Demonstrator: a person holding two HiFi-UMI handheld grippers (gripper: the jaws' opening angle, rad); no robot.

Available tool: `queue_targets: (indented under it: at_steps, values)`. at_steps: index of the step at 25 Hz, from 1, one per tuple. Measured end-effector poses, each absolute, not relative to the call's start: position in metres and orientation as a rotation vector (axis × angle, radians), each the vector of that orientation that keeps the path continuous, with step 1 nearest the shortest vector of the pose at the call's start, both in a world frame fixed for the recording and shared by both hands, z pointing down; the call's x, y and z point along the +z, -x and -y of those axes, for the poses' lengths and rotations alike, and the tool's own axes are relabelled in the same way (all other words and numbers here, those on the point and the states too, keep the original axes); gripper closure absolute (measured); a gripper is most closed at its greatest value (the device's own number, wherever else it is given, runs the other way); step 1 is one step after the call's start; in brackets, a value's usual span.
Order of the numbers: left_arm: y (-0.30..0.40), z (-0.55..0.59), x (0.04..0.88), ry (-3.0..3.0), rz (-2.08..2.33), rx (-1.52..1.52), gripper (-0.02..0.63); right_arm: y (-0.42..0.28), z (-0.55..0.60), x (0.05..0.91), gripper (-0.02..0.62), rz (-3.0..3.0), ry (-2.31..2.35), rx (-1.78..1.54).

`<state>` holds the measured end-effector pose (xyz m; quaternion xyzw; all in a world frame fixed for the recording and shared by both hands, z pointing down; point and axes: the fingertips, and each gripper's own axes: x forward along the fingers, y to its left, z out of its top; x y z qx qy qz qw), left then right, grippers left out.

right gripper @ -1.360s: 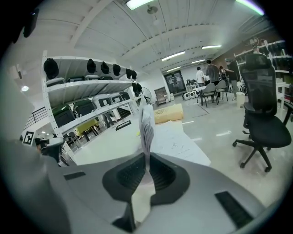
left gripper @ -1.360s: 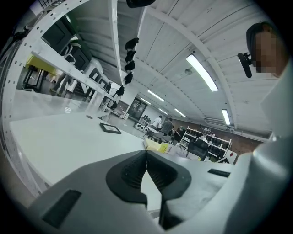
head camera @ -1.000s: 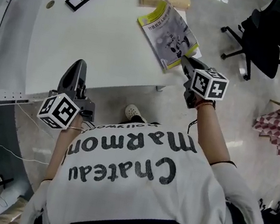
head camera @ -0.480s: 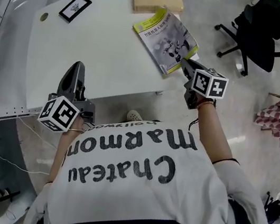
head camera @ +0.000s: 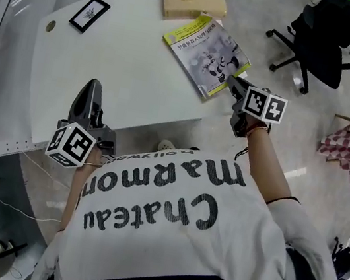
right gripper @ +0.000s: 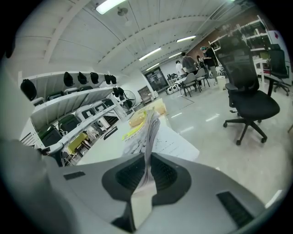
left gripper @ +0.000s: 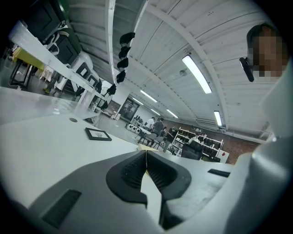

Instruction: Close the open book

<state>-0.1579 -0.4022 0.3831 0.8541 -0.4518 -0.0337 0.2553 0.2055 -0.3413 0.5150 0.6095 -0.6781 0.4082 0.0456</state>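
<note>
Two tools: your right tool [head camera: 232, 82] pinches the book [head camera: 204, 49] edge to swing it shut, left tool [head camera: 91, 86] pressed together, idle.

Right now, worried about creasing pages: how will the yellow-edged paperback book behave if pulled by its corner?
The yellow-edged paperback book is probably floppy: its thin sheets bend where the right gripper is shut on them. It looks light and may slide on the smooth white table, whose edge is close.
</note>
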Motion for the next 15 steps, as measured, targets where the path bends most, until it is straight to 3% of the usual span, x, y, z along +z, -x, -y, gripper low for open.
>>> queue_targets:
  at_steps: [15]
  values:
    - [0.154,0.417,0.386,-2.321,1.254,-0.104,0.583,-0.218,0.343,0.539,0.525,2.015,-1.869,1.346]
